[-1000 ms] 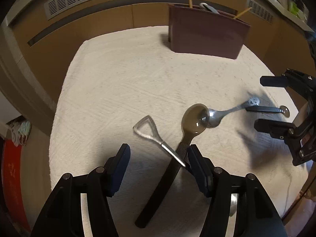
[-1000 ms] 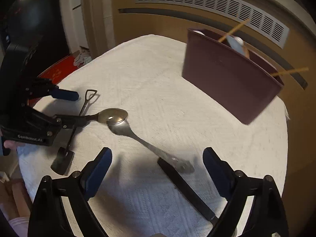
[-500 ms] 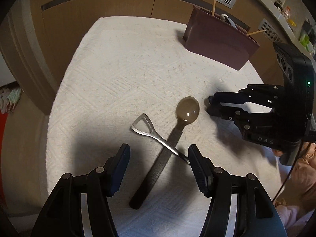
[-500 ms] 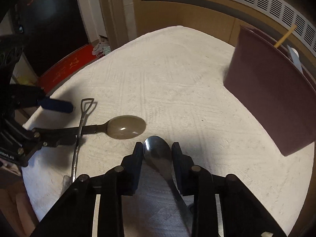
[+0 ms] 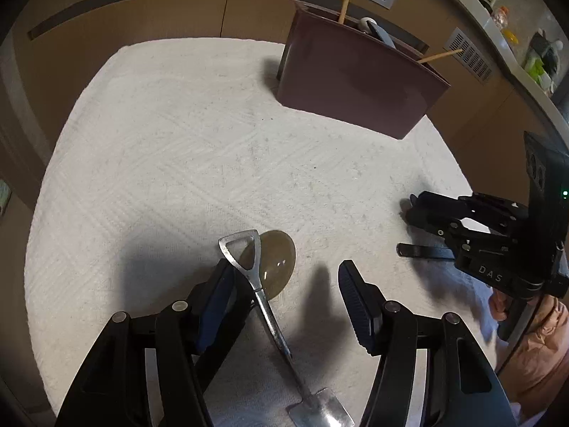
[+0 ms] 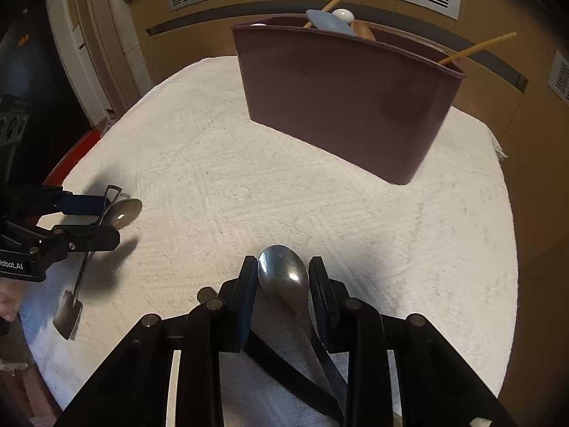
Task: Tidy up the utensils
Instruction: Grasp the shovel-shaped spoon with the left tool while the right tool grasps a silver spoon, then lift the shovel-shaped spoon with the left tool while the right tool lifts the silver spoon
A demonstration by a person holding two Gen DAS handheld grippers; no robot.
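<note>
Left gripper [image 5: 288,284] with jaws apart, astride the shovel-shaped spoon [image 5: 265,306] on the white cloth [image 5: 177,163]; nothing pressed. Brown spoon [image 5: 277,263] partly hidden beneath, handle cut off by a finger. Lettering "obot.AI" readable, start cut off. Right gripper [image 6: 282,274] clamped on the steel spoon [image 6: 284,277]; "DAS" legible. Maroon holder [image 6: 341,99] behind; contents mostly hidden.

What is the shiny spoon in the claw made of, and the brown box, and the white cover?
The spoon looks like polished metal: it is silvery with a bright glint. The brown box seems to be smooth matte plastic, with thin even walls and no grain. The white cover looks like woven cloth, perhaps a towel, from its raised, bumpy pattern.
</note>
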